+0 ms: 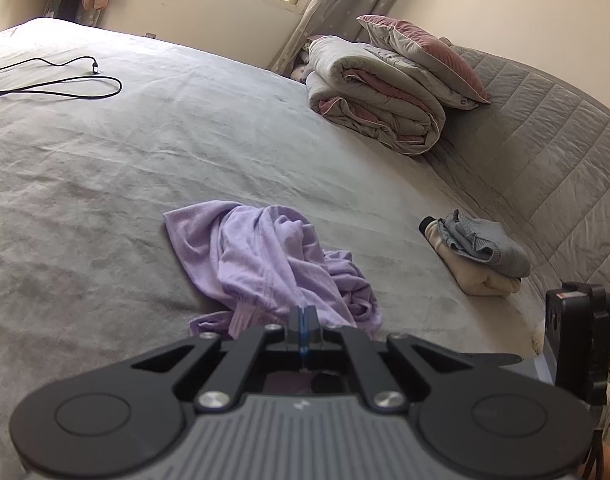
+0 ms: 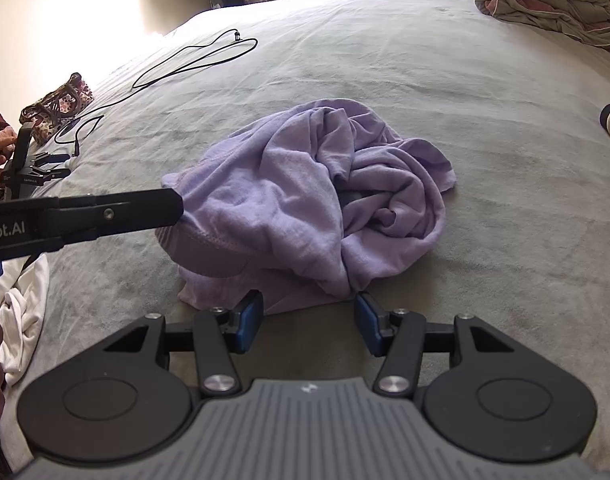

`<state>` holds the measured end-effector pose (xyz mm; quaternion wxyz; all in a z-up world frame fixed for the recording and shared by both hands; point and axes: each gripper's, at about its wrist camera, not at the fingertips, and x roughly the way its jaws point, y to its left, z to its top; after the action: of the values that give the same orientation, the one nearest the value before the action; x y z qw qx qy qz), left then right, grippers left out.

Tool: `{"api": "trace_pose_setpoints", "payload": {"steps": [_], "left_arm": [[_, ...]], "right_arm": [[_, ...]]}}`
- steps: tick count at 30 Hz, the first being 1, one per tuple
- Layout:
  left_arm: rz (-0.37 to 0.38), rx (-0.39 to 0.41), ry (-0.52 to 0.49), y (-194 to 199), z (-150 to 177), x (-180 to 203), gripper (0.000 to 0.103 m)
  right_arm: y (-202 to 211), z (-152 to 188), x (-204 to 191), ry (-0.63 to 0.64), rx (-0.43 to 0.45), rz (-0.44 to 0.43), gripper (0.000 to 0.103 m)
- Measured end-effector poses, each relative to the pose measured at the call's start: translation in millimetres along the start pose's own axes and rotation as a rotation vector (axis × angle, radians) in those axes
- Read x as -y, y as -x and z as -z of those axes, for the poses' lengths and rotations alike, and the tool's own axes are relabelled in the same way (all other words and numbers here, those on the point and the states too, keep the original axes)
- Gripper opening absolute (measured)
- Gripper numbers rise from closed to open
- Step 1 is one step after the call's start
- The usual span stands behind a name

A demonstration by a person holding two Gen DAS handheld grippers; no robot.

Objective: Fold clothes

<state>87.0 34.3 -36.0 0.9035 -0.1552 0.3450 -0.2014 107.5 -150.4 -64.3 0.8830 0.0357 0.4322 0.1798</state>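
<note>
Lilac cloth fills the near middle of our left wrist view: the top (image 1: 273, 264) lies crumpled on the grey bed (image 1: 145, 160). Our left gripper (image 1: 304, 318) is closed, its tips pinching the top's near edge. A folded pile (image 1: 479, 256) sits to the right, a rolled quilt (image 1: 381, 100) far right, a cable (image 1: 65, 80) far left.

From the right wrist, our right gripper (image 2: 309, 320) hangs with jaws apart, nothing between them, just short of the top's near hem. The left gripper reaches in from the left and clamps the top's left edge. White cloth (image 2: 19, 312) lies near left.
</note>
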Motion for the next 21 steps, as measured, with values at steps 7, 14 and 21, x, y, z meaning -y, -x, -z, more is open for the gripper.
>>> {"api": "trace_pose_setpoints", "payload": {"steps": [7, 14, 21], "left_arm": [[0.001, 0.0, 0.0, 0.0, -0.2, -0.4, 0.0], [0.001, -0.003, 0.002, -0.8, -0.4, -1.4, 0.0], [-0.001, -0.005, 0.003, -0.9, -0.4, -2.5, 0.0]], "right_arm": [[-0.1, -0.4, 0.0, 0.0, 0.0, 0.0, 0.055], [-0.3, -0.3, -0.1, 0.001, -0.001, 0.001, 0.055], [-0.4, 0.0, -0.4, 0.0, -0.001, 0.001, 0.055]]}}
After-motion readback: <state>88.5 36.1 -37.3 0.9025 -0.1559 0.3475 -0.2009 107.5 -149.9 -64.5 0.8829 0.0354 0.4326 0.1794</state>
